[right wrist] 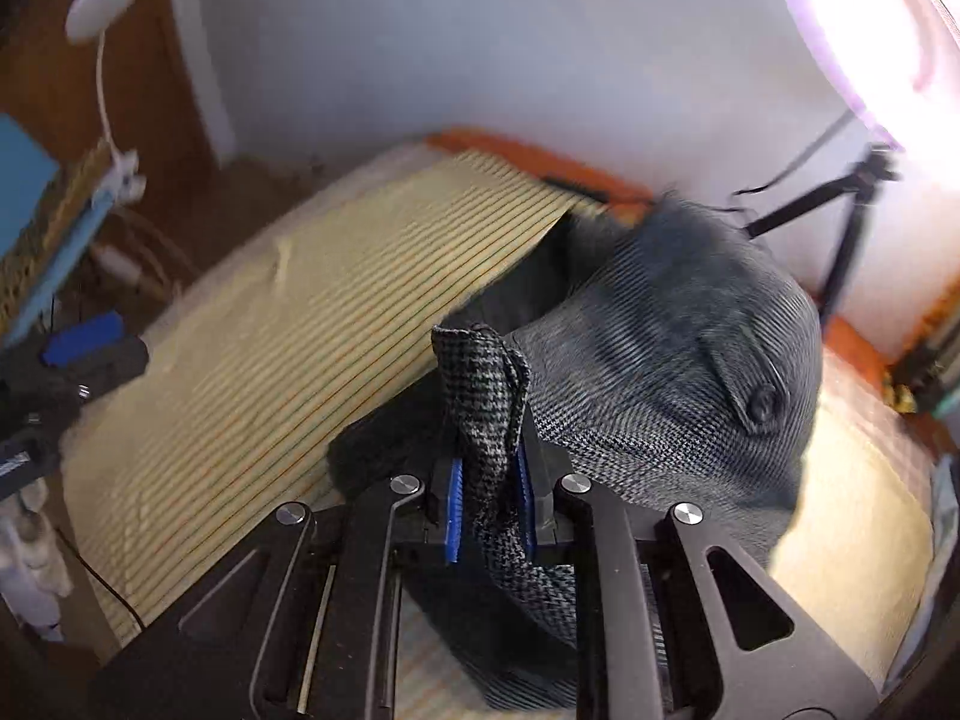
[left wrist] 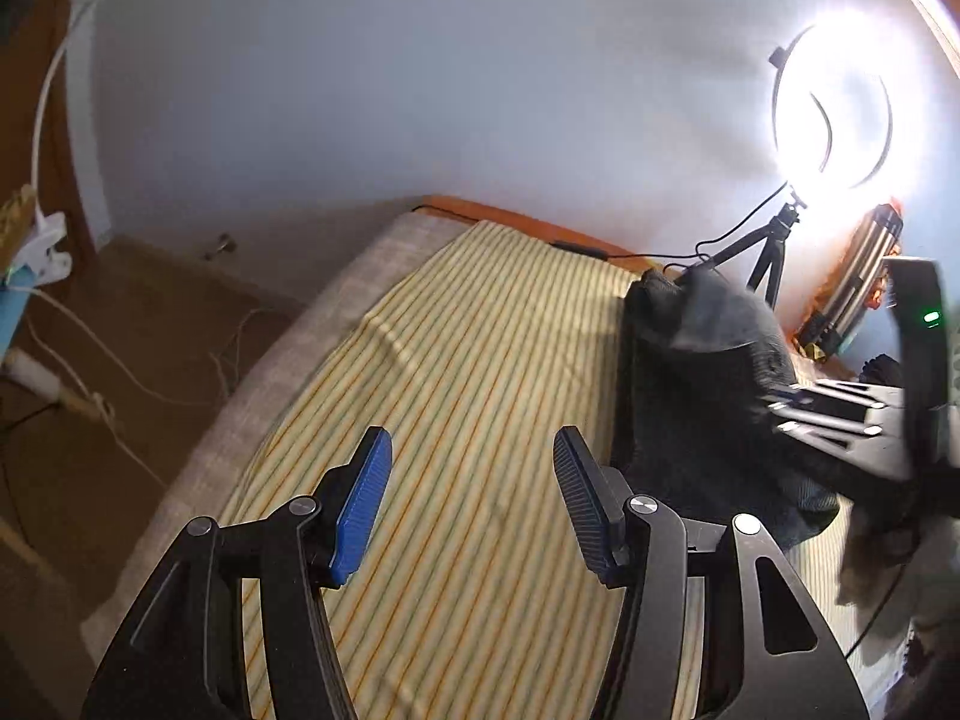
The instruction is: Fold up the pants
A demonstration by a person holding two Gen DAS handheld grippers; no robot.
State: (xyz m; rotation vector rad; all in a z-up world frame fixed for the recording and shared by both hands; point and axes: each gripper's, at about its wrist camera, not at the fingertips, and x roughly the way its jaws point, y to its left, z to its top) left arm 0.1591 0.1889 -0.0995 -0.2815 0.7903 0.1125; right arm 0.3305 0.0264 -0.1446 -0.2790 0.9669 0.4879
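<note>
Left hand-held gripper (left wrist: 472, 501): released, the two blue-padded fingers (left wrist: 360, 510) spread wide with nothing between them; it hangs over bare striped sheet, clear of the cloth. It also shows at the left edge of the right wrist view (right wrist: 72, 354), well apart from the garment.

Right hand-held gripper (right wrist: 487, 501): clenched on a bunched fold of the pants, the blue pads (right wrist: 454, 501) pressing the fabric from both sides. In the left wrist view its black body (left wrist: 852, 414) is at the right edge, blurred.

Pants (right wrist: 648, 360): grey houndstooth weave, lying in a crumpled heap on the right half of the bed. One strip of the fabric stands up between the right fingers and curls over at its top. A buttoned pocket flap (right wrist: 750, 384) faces up on the mound. In the left wrist view the heap (left wrist: 708, 384) reads as a dark mass beside the striped sheet, touching it.

Bed sheet (left wrist: 468, 372): yellow with thin green and orange stripes, spread flat, with one shallow crease near its left side.

Mattress edge (left wrist: 270, 372): pale grey woven cover showing along the left of the sheet.

Ring light (left wrist: 834, 114): lit, on a small black tripod (left wrist: 774, 246) at the far right corner of the bed, just beyond the pants.

Clip lamp (right wrist: 105, 0): white, round head on a thin neck, clamped at the left of the room.

Floor (left wrist: 120, 330): brown, with pale cables trailing across it.

Wall (left wrist: 450, 90): plain pale blue-white behind the bed.
</note>
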